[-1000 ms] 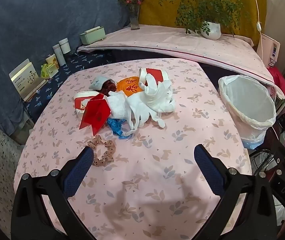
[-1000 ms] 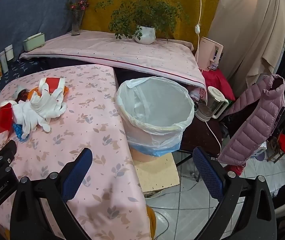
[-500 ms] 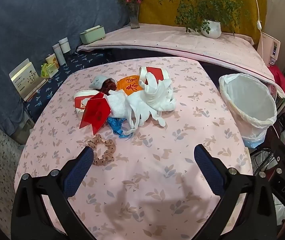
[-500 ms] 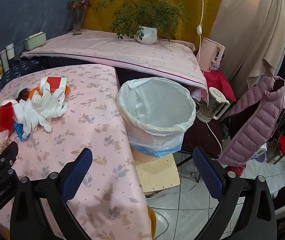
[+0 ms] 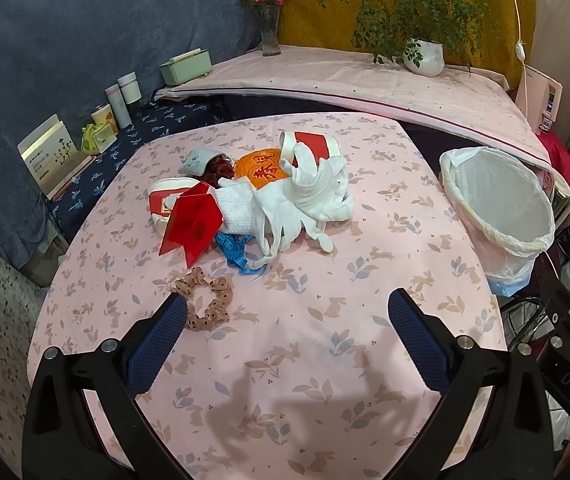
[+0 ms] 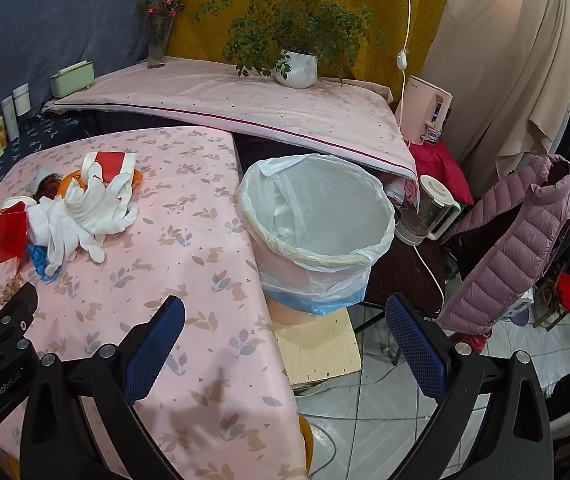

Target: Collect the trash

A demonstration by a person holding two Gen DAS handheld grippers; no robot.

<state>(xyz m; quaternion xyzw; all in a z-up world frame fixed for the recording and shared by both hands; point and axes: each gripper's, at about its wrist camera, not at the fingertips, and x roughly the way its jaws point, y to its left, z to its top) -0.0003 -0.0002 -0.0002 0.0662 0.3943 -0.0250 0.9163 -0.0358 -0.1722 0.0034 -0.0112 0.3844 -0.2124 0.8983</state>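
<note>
A pile of trash lies on the pink table (image 5: 325, 344): white gloves (image 5: 309, 196), a red folded card (image 5: 191, 224), an orange disc (image 5: 263, 166), a blue tape (image 5: 233, 250) and a brown scrunchie (image 5: 207, 298). The pile also shows in the right wrist view (image 6: 81, 208). A bin lined with a white bag (image 5: 497, 204) stands off the table's right edge and shows in the right wrist view (image 6: 317, 224). My left gripper (image 5: 283, 316) is open and empty, just short of the scrunchie. My right gripper (image 6: 285, 320) is open and empty, over the table edge before the bin.
A pink-covered shelf with a potted plant (image 5: 425, 56) and a vase (image 5: 269, 36) runs behind the table. Jars and boxes (image 5: 121, 100) stand at the left. A pink jacket (image 6: 509, 240), a kettle (image 6: 425, 208) and a pale box (image 6: 317, 344) under the bin are at the right.
Both grippers have moved slightly forward toward the table. The scrunchie now sits closer to my left finger. Nothing was grasped.
</note>
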